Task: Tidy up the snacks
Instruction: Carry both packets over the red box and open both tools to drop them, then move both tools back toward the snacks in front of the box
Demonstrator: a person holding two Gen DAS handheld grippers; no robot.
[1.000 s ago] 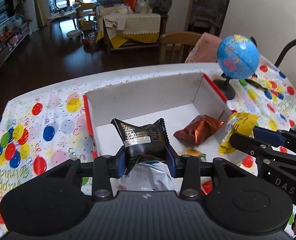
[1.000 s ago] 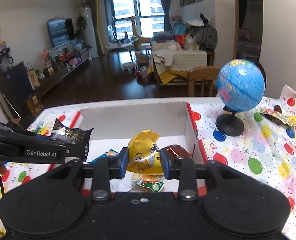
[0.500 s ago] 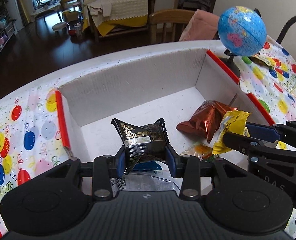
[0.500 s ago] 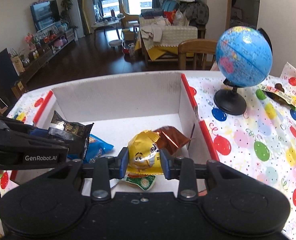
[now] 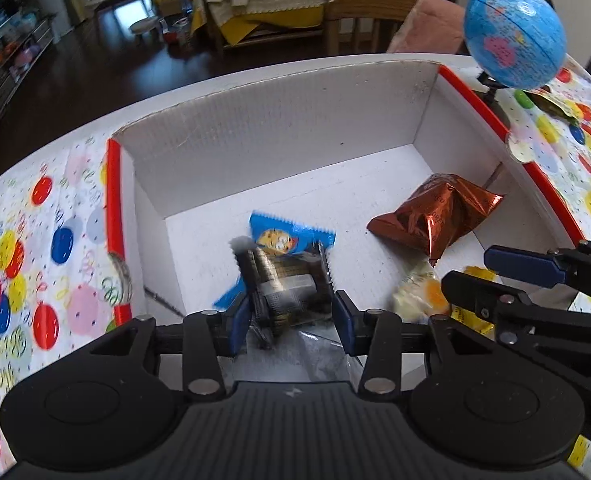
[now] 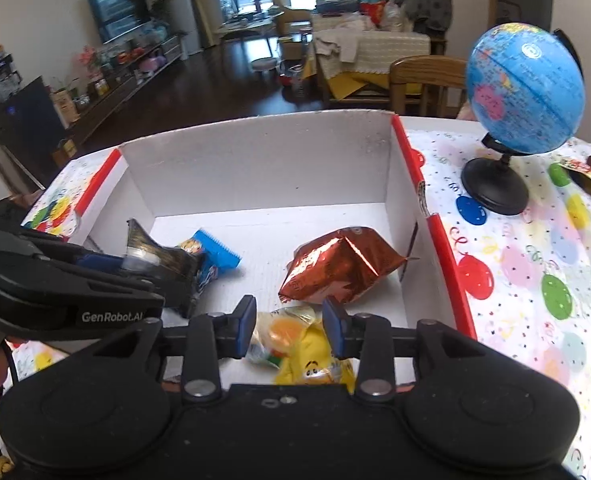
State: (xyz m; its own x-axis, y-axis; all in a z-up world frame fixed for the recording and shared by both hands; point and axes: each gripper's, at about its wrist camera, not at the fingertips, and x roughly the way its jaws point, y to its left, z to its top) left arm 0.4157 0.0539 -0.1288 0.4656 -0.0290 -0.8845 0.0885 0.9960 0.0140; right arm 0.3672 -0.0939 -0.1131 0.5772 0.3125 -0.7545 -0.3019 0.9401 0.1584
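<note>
While both grippers' jaws are opening to drop the black packet (image 5: pixel 285 280) and yellow packet (image 6: pixel 315 358) into the white box (image 5: pixel 279 136), one snack wrapper (image 6: pixel 587 176) beyond the globe (image 6: pixel 525 88) remains outside.

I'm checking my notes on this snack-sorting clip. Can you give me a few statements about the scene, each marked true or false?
1. The copper-brown foil packet lies inside the white box. True.
2. The globe stands inside the box. False: it stands on the balloon-print tablecloth beside the box.
3. A black snack packet sits between the left tool's opening jaws. True.
4. The yellow packet at the right tool is over the tablecloth. False: it is over the box.
</note>
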